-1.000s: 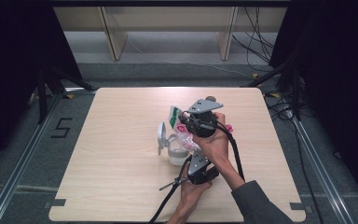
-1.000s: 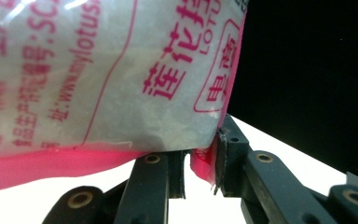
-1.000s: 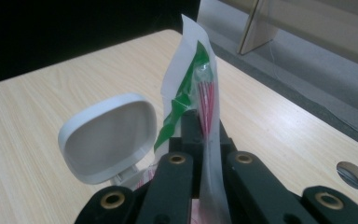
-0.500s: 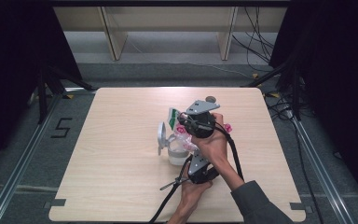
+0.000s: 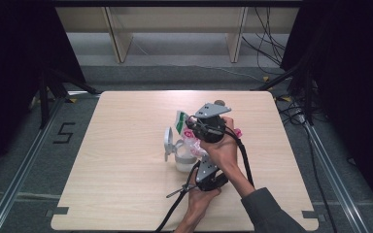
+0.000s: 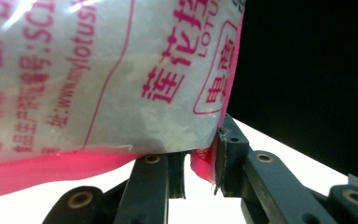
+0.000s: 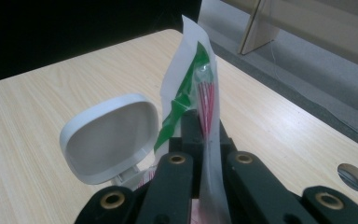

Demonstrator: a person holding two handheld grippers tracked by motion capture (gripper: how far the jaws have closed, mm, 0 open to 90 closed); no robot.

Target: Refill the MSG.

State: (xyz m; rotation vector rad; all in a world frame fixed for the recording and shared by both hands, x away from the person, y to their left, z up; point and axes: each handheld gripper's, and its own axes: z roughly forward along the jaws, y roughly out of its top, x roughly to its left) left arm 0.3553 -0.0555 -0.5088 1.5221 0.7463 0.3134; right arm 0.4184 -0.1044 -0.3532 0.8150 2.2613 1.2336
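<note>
Bag (image 6: 121,79) of white granules, printed in pink and red lettering with a pink sealed edge, is what we hold between our two grippers, above a white container (image 5: 184,159) near the middle of the table (image 5: 121,194). In the left gripper view the pink bottom corner of the bag sits between our left gripper's (image 6: 203,161) black jaws, which are drawn in and pinch that seam, while the filled body of the bag bulges above them. In the right gripper view our right gripper (image 7: 205,133) has its jaws pressed together on the flat top strip of the bag, a white edge with green and red print that stands upright from the pads. From the high view, the right gripper lies farther across the table with its grey plate on top, and the left gripper sits nearer to us, just beside the container. The container's white lid (image 7: 109,137) is swung open to its left side and stands tilted on its hinge. Black cables trail back from both grippers toward our forearms.
</note>
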